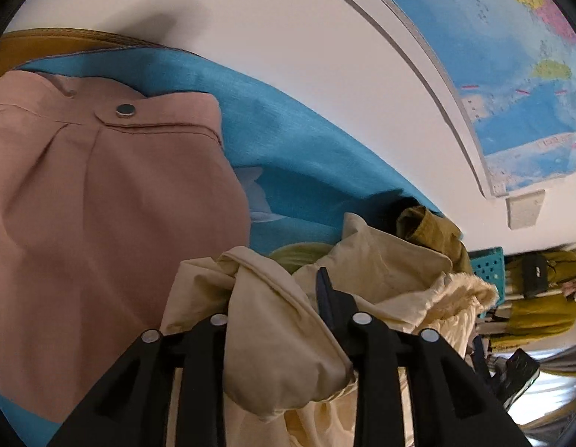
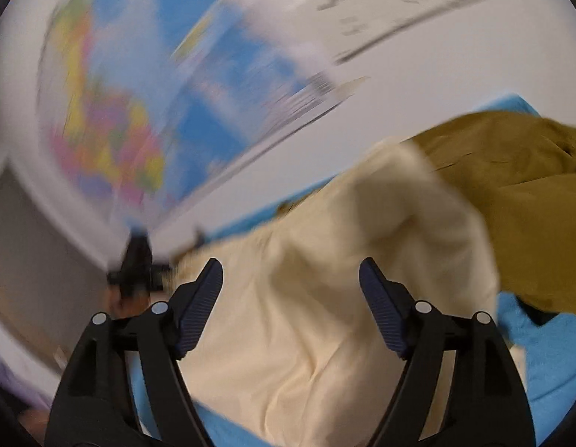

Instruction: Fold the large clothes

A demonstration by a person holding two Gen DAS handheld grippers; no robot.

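Left tool (image 1: 276, 320): clamped on a bunched fold of cream cotton garment (image 1: 381, 260).
Right tool (image 2: 291, 309): jaws spread wide, holding nothing — cream cloth lies beyond.
Blue-covered surface (image 1: 288, 141): carries pink buttoned trousers (image 1: 101, 205), olive garment (image 2: 511, 186).

Left gripper (image 1: 276, 298) — tilted downward, jaws narrow, cloth bunched between them. Right gripper (image 2: 291, 283) — jaws wide apart, pads bare, nothing held; view motion-blurred.

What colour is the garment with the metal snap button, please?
Dusty pink garment; the left wrist view shows it best.
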